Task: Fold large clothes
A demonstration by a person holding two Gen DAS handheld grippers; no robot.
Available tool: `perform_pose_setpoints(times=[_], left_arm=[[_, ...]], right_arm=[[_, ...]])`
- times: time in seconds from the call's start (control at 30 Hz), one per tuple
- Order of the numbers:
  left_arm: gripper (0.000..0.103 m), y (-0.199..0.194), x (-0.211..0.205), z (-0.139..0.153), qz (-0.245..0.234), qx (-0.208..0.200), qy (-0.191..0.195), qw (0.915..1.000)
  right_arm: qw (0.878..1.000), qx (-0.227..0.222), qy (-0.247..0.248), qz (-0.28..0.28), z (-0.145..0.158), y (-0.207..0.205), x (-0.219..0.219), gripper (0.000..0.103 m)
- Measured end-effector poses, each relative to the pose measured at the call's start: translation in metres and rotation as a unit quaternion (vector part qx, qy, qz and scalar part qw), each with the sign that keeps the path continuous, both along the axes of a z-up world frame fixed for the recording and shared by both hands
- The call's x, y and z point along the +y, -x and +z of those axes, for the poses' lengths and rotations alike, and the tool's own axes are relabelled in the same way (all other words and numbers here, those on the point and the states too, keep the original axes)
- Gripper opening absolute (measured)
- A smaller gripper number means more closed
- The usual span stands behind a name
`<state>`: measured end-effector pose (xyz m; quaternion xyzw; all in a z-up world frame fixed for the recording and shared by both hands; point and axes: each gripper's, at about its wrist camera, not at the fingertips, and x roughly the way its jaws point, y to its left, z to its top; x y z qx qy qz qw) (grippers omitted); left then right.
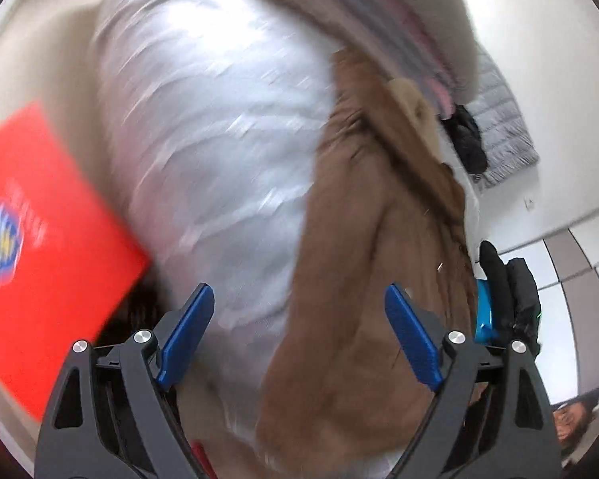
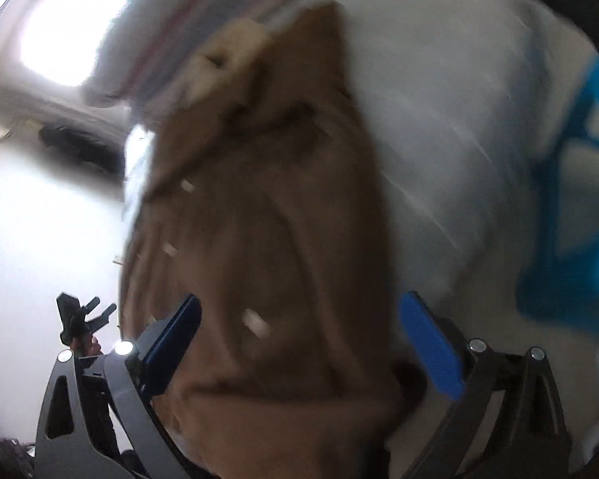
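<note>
Only left view shows red box (image 1: 48,247).

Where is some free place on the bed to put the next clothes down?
Free: the white sheet between the brown coat and the red box. In the right wrist view, more sheet lies between coat and blue basket. Crowded: the top, with the striped cloth.

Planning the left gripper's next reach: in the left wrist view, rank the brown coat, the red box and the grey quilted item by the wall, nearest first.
1. Brown coat: just beyond the open left gripper.
2. Red box: off to the left.
3. Grey quilted item: far right, against the wall.
</note>
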<state>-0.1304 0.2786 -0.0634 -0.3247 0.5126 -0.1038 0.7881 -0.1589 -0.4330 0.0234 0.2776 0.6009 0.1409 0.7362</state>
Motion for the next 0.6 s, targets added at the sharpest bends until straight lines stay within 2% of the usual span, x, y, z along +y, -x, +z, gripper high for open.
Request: perform_pose_setpoints(times=[0.07, 0.13, 0.23, 0.33, 0.47, 0.6], left_arm=[[0.084, 0.011, 0.001, -0.006, 0.015, 0.019, 0.012, 0.9996], [0.084, 0.017, -0.008, -0.009, 0.005, 0.027, 0.02, 0.9994], [0.085, 0.018, -0.024, -0.023, -0.017, 0.054, 0.014, 0.9983], [0.085, 0.022, -0.032, -0.045, -0.021, 0.085, 0.028, 0.9957], [0.085, 0.038, -0.043, -0.063, -0.031, 0.102, 0.063, 0.9923], [0.086, 0.041, -0.054, -0.074, -0.044, 0.111, 0.105, 0.9872]], right_arm=[[0.999, 0.033, -0.021, -0.004, -0.019, 0.019, -0.017, 0.096], [0.998, 0.051, -0.031, 0.004, -0.031, 0.021, -0.021, 0.096], [0.993, 0.081, -0.082, 0.015, -0.058, 0.02, -0.024, 0.096], [0.98, 0.106, -0.166, 0.038, -0.084, 0.014, -0.012, 0.096], [0.962, 0.119, -0.233, 0.079, -0.106, 0.028, 0.0, 0.096], [0.951, 0.087, -0.291, 0.064, -0.105, 0.04, -0.014, 0.096]])
